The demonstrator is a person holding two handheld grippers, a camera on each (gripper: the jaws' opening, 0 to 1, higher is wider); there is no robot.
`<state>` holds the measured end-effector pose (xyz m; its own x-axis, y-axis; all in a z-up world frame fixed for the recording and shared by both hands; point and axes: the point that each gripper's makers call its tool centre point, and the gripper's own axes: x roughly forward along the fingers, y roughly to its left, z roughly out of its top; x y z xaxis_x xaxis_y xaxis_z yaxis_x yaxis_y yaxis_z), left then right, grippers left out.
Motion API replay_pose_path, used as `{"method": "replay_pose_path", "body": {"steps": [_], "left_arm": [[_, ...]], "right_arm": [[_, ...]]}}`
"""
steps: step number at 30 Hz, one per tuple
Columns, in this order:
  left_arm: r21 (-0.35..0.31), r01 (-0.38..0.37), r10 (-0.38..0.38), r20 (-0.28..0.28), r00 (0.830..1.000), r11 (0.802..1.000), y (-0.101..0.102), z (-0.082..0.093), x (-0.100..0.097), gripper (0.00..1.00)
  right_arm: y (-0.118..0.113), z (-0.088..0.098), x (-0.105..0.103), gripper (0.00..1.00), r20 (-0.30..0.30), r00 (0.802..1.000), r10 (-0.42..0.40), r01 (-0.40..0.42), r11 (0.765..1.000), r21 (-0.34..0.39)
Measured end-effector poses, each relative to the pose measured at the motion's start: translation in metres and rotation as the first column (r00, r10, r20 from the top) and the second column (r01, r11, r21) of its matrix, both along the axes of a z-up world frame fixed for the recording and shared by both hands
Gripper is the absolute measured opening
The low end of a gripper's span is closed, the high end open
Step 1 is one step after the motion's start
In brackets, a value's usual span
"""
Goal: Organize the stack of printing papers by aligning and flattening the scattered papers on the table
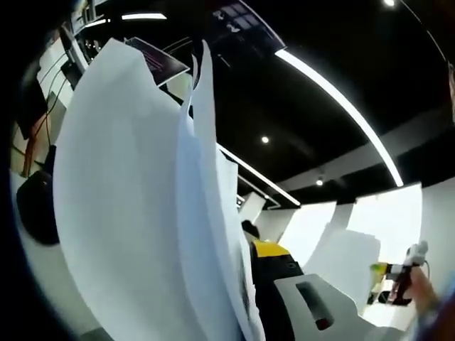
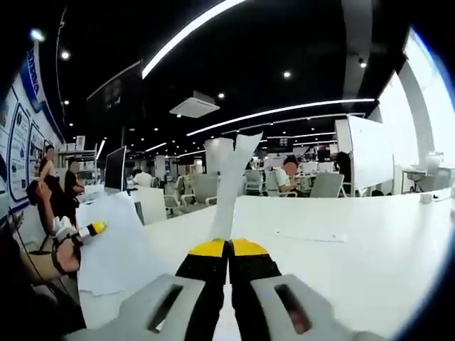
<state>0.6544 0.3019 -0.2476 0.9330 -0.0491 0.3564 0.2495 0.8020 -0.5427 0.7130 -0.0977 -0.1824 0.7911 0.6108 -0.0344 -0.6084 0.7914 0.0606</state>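
**Right gripper view.** Right gripper (image 2: 229, 245): both jaws rise from the bottom edge, yellow-tipped, black behind, grey bodies w/ dark slots. Jaws are pressed together w/ no visible gap, clamping the edge of a white paper sheet (image 2: 232, 186). Sheet stands up from the jaw tips, seen nearly edge-on, top end flaring slightly right. Gripper points roughly level across the white table (image 2: 370, 249), camera axis approx. horizontal. More loose paper (image 2: 114, 249) lies/hangs at left, over the near table edge. At far left a person's hand (image 2: 65, 252) w/ a strap holds the left gripper (image 2: 91, 229), yellow tip visible; jaw state not readable from this view. A flat sheet (image 2: 302, 234) lies on the table further back. Background: people seated at desks, chairs, monitor (image 2: 115, 169), ceiling light strips.

**Left gripper view.** Camera is tilted steeply upward: ceiling strips and dark ceiling cover the upper right. Several white sheets, the paper stack (image 1: 135, 213), stand directly in front of the lens, fanned w/ uneven top edges. One grey jaw w/ dark slot and a yellow-black tip shows at lower centre, beside the sheets; the other is covered by paper, so whether the jaws are gripping cannot be determined. Lower right: a hand (image 1: 426, 288) w/ a tool-like object, blurred.
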Motion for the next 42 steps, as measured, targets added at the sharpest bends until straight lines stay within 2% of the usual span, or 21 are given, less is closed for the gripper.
{"method": "replay_pose_path", "body": {"steps": [16, 28, 35, 42], "left_arm": [[0.005, 0.001, -0.001, -0.004, 1.000, 1.000, 0.001, -0.001, 0.001, 0.11], [0.005, 0.003, -0.003, -0.002, 1.000, 1.000, 0.000, -0.001, 0.000, 0.11], [0.005, 0.003, -0.003, 0.002, 1.000, 1.000, 0.000, 0.000, 0.000, 0.11], [0.004, 0.004, -0.004, 0.003, 1.000, 1.000, 0.000, 0.000, 0.000, 0.11]], "right_arm": [[0.006, 0.021, -0.007, 0.00, 0.055, 0.998, 0.019, -0.020, 1.000, 0.006], [0.008, 0.026, -0.012, 0.00, 0.062, 0.998, 0.023, -0.025, 0.999, 0.025], [0.010, 0.028, -0.013, 0.00, 0.092, 0.996, 0.017, -0.019, 1.000, 0.018], [0.009, 0.031, -0.013, 0.00, 0.098, 0.995, 0.016, -0.018, 1.000, 0.023]]}}
